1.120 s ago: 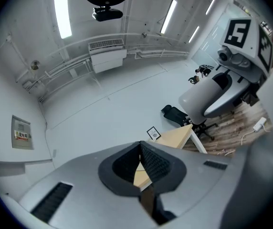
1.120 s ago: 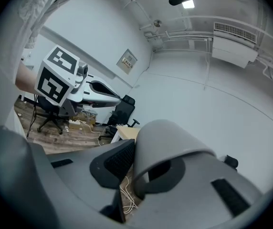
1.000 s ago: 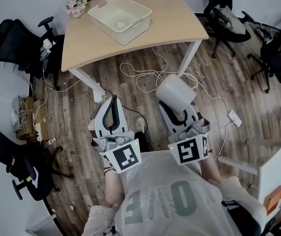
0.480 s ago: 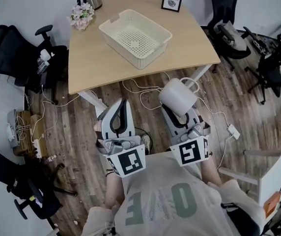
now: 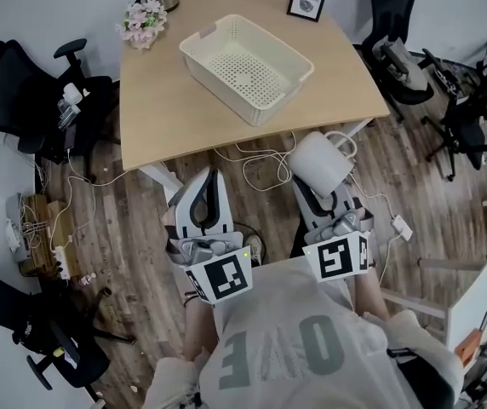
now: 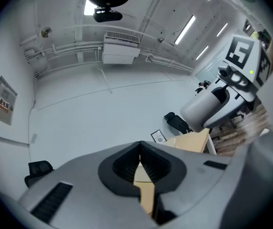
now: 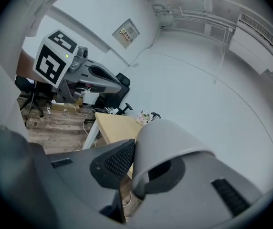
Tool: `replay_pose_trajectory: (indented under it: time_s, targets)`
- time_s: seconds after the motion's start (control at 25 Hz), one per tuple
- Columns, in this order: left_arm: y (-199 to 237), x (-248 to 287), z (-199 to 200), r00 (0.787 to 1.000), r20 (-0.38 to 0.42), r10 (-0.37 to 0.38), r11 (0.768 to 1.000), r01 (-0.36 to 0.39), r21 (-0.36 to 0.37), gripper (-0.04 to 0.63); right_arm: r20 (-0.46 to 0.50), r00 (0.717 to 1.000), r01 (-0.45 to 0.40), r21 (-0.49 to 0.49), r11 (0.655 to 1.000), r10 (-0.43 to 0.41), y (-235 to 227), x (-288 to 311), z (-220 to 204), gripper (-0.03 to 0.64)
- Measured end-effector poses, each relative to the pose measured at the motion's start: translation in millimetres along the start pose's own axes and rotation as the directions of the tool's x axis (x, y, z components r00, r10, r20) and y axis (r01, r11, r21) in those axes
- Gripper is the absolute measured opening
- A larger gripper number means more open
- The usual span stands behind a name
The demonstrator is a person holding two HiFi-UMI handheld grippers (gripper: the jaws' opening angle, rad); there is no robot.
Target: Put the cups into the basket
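Carrying a pale grey smooth-sided cup (image 5: 320, 164) toward a cream perforated plastic basket (image 5: 220, 86).

Clamped by its wall between the jaws of the right gripper (image 5: 317, 196), hanging over the wood floor (image 5: 141, 220) just short of the near edge of the light wooden table (image 5: 163, 100), with the basket well ahead on the tabletop and seemingly empty. Left gripper (image 5: 205, 186) alongside, jaws pressed together on nothing. Best handled by raising the cup clear of the table edge first, reaching over the basket's near rim rather than brushing it, then lowering close to the perforated bottom before parting the jaws. Worth avoiding a release from height, judging by the light look of the cup and the risk of bouncing or tipping. Worth steadying the basket with the free gripper if nudged.
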State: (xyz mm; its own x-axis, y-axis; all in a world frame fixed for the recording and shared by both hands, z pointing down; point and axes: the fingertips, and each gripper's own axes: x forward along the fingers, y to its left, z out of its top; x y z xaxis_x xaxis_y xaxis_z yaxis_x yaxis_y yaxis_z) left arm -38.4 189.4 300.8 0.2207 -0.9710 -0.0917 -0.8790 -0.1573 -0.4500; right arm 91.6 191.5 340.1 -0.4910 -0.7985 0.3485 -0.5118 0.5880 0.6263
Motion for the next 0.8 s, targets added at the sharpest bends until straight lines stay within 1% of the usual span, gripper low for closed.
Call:
replay_pose_trajectory:
  time_s: [0.12,0.24,0.32,0.48,0.64,0.72,0.8]
  targets:
    - [7,8,-1,1.000,-0.001,0.014,1.000,-0.014,-0.022,0.009,-0.002,1.000,-0.022,-0.011,1.000,0.022,-1,11,4,0.051]
    - [10,22,-2,0.999,0.003,0.033,0.999,-0.033,-0.032,0.010,0.054,0.998,-0.044,0.039,0.998,0.042,-11,26,13,0.051]
    - [8,33,-9,0.999,-0.011,0.041,0.998,-0.041,-0.037,0.010,0.089,0.994,-0.062,0.066,0.996,0.056,-16,40,18,0.051]
    - [11,68,-16,0.998,-0.036,0.061,0.998,-0.061,0.006,0.010,0.151,0.986,-0.077,0.037,0.996,0.070,-42,76,23,0.051]
    - [18,107,-16,0.997,-0.040,0.066,0.998,-0.066,0.007,0.009,0.173,0.983,-0.065,0.009,0.998,0.063,-74,116,22,0.051]
    - [25,135,-23,0.995,-0.051,0.081,0.996,-0.080,0.034,0.009,0.184,0.981,-0.068,0.002,0.998,0.067,-90,141,20,0.051]
    - [32,163,-32,0.993,-0.069,0.092,0.995,-0.089,0.044,0.009,0.175,0.981,-0.088,-0.010,0.996,0.089,-101,165,15,0.051]
